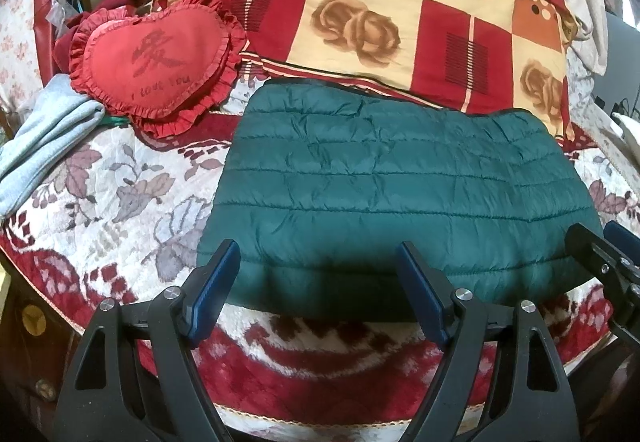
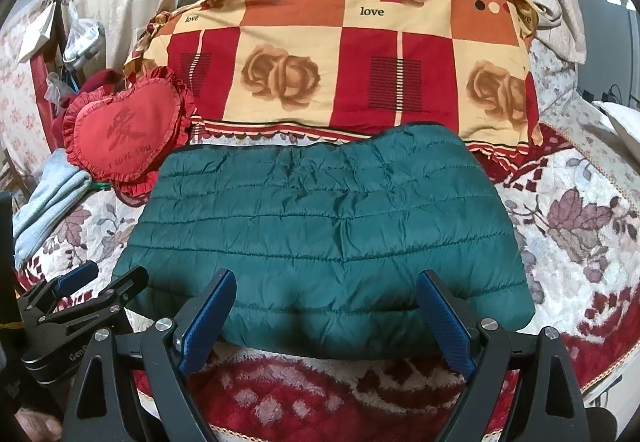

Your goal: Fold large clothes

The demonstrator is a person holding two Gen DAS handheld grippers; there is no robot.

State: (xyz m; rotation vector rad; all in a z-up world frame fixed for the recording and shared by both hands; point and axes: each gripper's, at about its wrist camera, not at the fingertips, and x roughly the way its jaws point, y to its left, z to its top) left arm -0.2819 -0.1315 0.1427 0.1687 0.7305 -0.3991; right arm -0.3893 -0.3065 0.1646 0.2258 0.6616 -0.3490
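A dark green quilted puffer jacket (image 1: 396, 181) lies folded into a flat rectangle on the floral bed cover (image 1: 100, 201); it also shows in the right wrist view (image 2: 324, 226). My left gripper (image 1: 320, 282) is open and empty, just in front of the jacket's near edge, towards its left half. My right gripper (image 2: 324, 310) is open and empty at the near edge, towards its right half. The right gripper also shows in the left wrist view (image 1: 600, 254), and the left gripper in the right wrist view (image 2: 100, 282).
A large checked quilt with roses (image 1: 384, 21) lies folded behind the jacket. A red heart-shaped cushion (image 1: 156, 61) sits at the back left, with a folded light grey garment (image 1: 48, 137) beside it. The bed's front edge is close below the grippers.
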